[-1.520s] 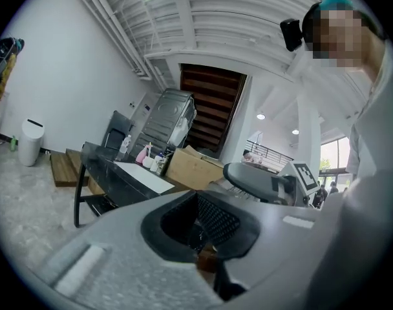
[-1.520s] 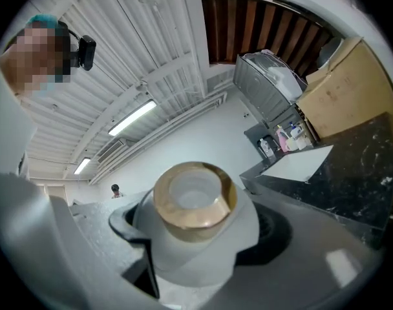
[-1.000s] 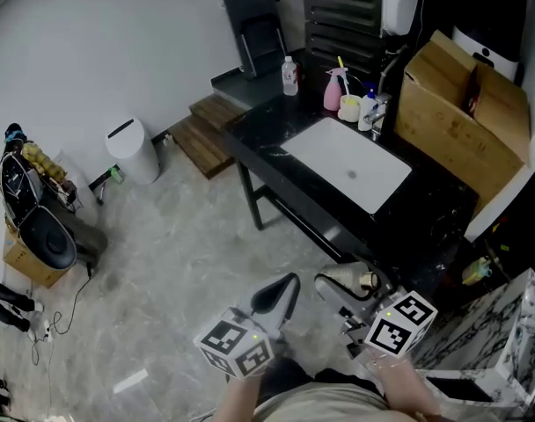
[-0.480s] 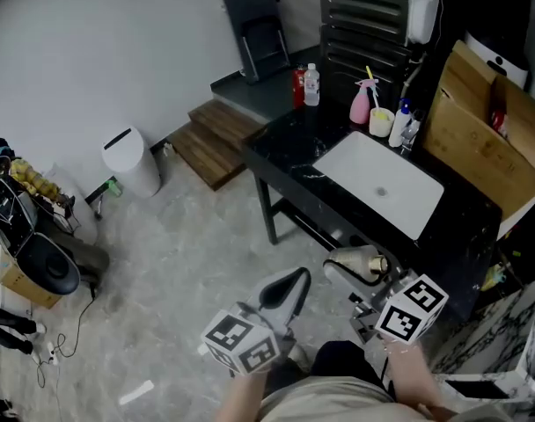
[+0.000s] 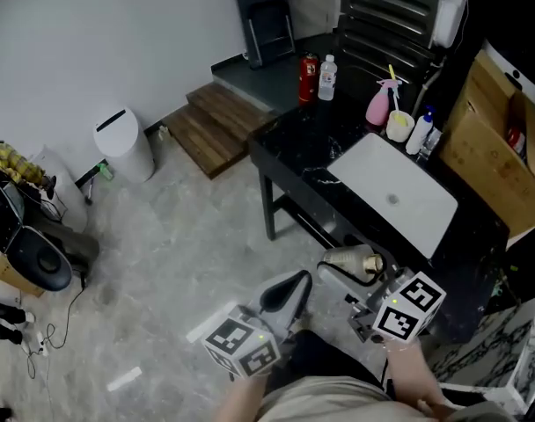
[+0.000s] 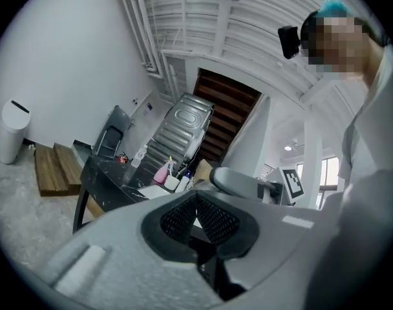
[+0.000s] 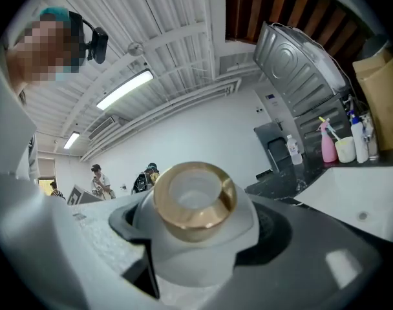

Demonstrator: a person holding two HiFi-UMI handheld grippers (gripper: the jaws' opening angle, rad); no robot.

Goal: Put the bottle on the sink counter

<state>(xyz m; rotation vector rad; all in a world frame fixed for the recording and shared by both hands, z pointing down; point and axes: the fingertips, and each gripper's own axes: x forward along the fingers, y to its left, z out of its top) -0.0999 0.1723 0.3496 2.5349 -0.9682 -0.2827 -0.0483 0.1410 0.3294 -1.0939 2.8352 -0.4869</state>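
My right gripper [image 5: 345,271] is shut on a white bottle with a gold collar [image 5: 354,259], held in the air in front of the black sink counter [image 5: 289,148]. The right gripper view shows the bottle's gold neck [image 7: 194,200] filling the space between the jaws [image 7: 203,250]. My left gripper [image 5: 283,294] hangs beside it, shut with nothing in it; in the left gripper view [image 6: 195,217] its dark pads meet. The white basin [image 5: 393,193] is set in the counter's right half.
At the counter's back stand a red can [image 5: 309,67], a clear bottle [image 5: 328,77], a pink spray bottle [image 5: 379,105], a cup [image 5: 398,126] and a small bottle [image 5: 421,133]. A cardboard box [image 5: 496,148] is at the right. A white bin [image 5: 124,141] and wooden steps [image 5: 216,126] are at the left.
The view has moved closer to the counter, which now sits lower and more to the right in the head view. Both grippers keep their places, the right still holding the bottle.
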